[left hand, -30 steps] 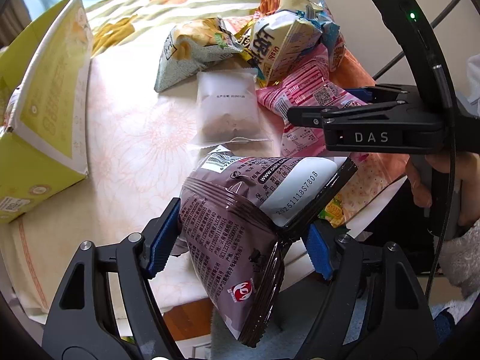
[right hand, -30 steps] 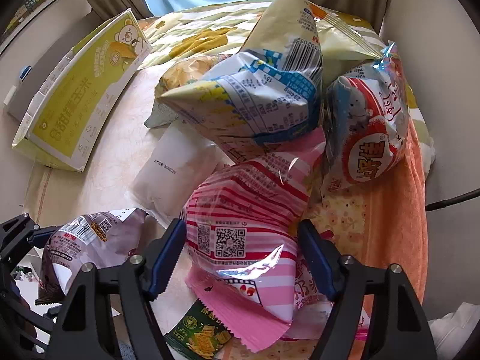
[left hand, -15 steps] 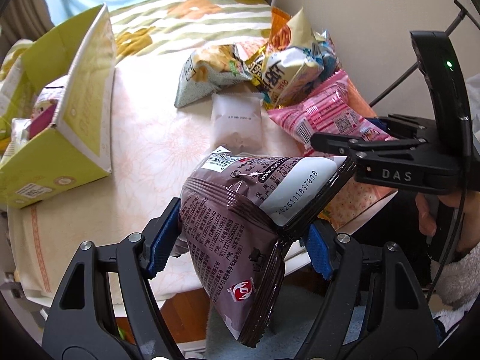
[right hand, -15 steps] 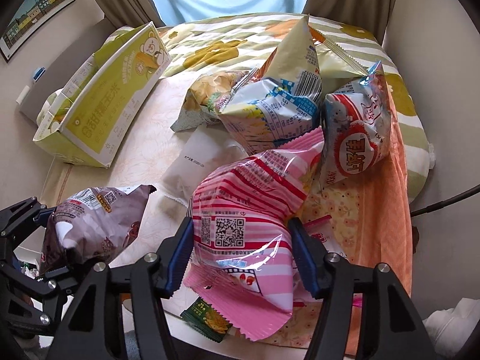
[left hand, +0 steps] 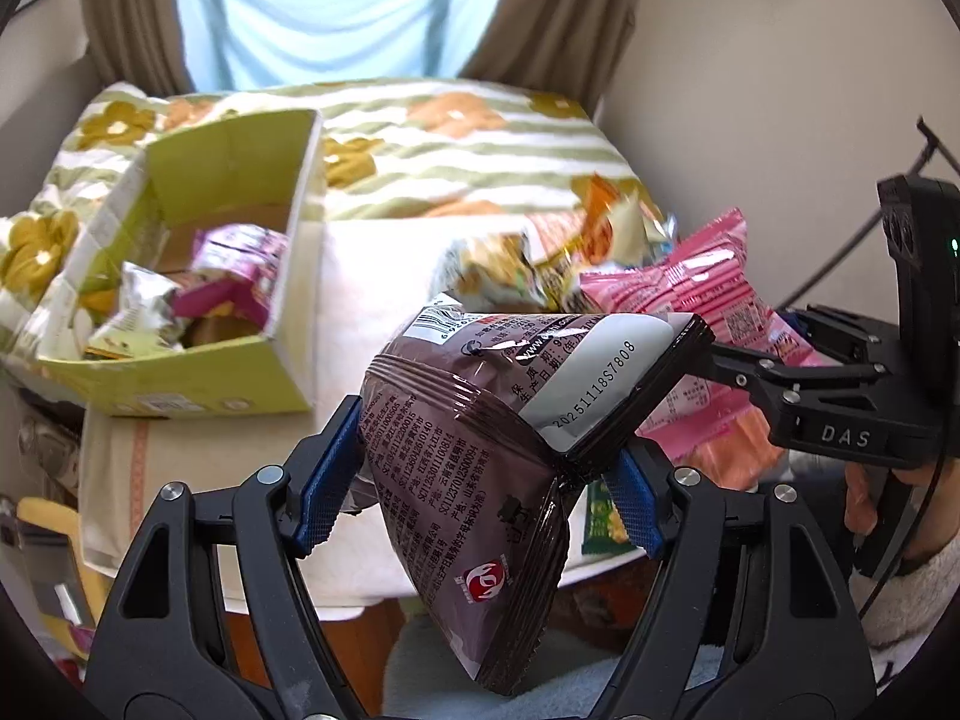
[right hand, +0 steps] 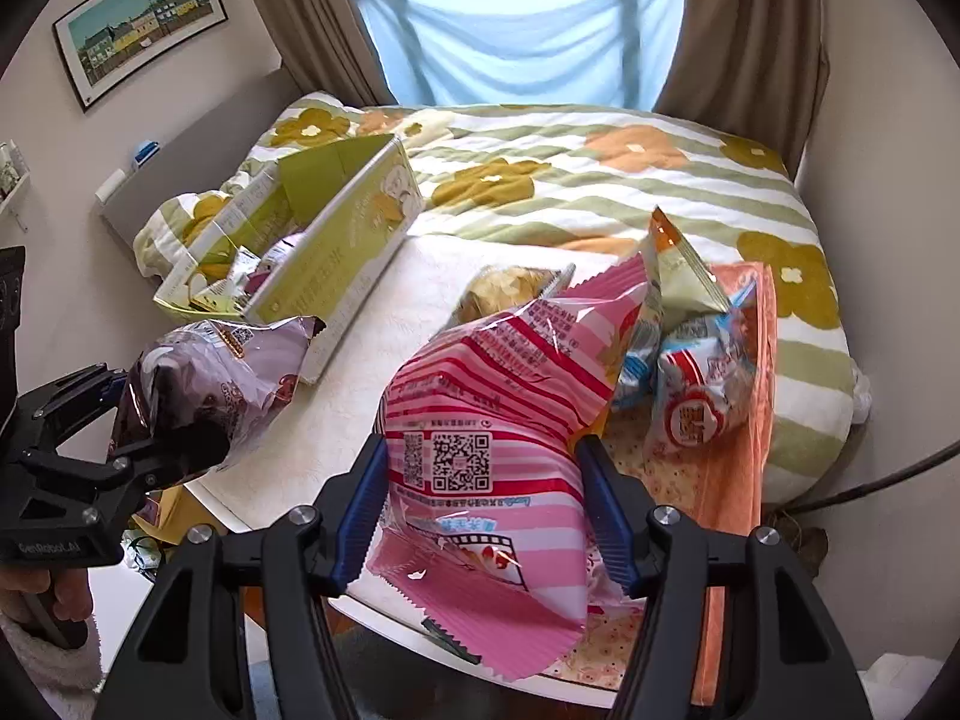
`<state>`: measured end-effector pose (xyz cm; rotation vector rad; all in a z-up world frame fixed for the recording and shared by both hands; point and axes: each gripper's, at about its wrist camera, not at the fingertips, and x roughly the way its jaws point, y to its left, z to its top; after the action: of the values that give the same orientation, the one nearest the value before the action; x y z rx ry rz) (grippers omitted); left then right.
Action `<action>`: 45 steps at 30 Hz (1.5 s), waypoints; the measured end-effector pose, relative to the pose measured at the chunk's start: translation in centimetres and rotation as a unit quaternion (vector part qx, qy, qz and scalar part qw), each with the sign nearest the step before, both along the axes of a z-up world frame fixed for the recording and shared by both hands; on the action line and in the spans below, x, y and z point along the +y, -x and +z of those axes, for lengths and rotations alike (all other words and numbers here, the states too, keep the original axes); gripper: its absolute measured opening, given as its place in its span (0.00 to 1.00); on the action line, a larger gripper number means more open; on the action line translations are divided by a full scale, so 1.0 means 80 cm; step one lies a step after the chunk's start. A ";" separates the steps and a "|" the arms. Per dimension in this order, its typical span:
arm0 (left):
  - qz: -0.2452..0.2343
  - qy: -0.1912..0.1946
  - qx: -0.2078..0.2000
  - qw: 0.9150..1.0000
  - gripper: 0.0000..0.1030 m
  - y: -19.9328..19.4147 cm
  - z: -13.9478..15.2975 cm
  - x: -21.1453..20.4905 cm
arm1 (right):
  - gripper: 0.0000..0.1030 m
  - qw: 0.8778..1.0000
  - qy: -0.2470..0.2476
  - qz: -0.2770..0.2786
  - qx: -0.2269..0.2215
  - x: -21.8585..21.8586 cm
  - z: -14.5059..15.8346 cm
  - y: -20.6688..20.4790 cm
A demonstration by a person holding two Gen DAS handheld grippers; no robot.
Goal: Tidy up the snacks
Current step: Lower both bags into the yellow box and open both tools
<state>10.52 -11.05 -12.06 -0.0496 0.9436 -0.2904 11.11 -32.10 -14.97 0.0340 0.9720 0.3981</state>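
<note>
Both grippers have risen since a second ago, each carrying its bag up off the bench, and the open carton now shows its contents. On the right gripper [right hand: 480, 510] the fingers [right hand: 360, 510] have just been closing and now press both sides of the pink striped bag [right hand: 486, 420], which stands between them with its crimped lower edge hanging at 6 o'clock. The left gripper [left hand: 480, 480] holds the brown snack bag [left hand: 480, 450] at a middling width; the blue pads bear on its flanks, and the bag hangs tilted, its pointed end at 6 o'clock.

Seen from the right wrist, the left gripper and its brown bag sit at 9 o'clock of the pink bag, clear of the bench [right hand: 384, 330]. Seen from the left wrist, the right gripper sits at 3 o'clock with a hand [left hand: 870, 504] on its handle.

The remaining snacks [right hand: 690, 372] lie heaped on the bench at 1 o'clock of the pink bag, partly on an orange cloth [right hand: 738, 480]. A green carton [left hand: 198, 312] stands open at 10 o'clock of the brown bag, with several packets inside. Beyond the bench is a bed under a flowered striped blanket [right hand: 600, 180], and a curtained window [right hand: 528, 30] at 12 o'clock.
</note>
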 end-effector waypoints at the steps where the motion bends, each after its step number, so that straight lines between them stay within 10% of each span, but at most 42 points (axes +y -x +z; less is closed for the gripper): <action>1: 0.008 0.004 -0.006 1.000 0.70 -0.003 0.007 0.007 | 0.56 1.000 -0.002 0.005 -0.006 0.005 0.007 -0.004; 19: 0.061 -0.008 -0.068 0.996 0.70 -0.151 0.074 0.210 | 0.56 0.995 -0.033 0.053 -0.072 0.195 0.089 -0.137; 34: 0.000 -0.021 0.027 0.999 0.71 -0.336 -0.009 0.302 | 0.56 1.000 -0.018 -0.001 0.001 0.306 0.041 -0.261; 39: -0.004 -0.027 0.043 0.999 1.00 -0.361 -0.034 0.304 | 0.56 1.000 -0.008 -0.019 0.023 0.311 0.022 -0.282; 45: 0.001 -0.040 0.047 0.998 0.99 -0.356 -0.040 0.310 | 0.56 0.999 0.002 -0.016 0.038 0.321 0.008 -0.293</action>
<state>38.99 13.71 -15.26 0.0099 1.0485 -0.2491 34.58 -6.40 -14.32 0.0602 1.0459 0.3680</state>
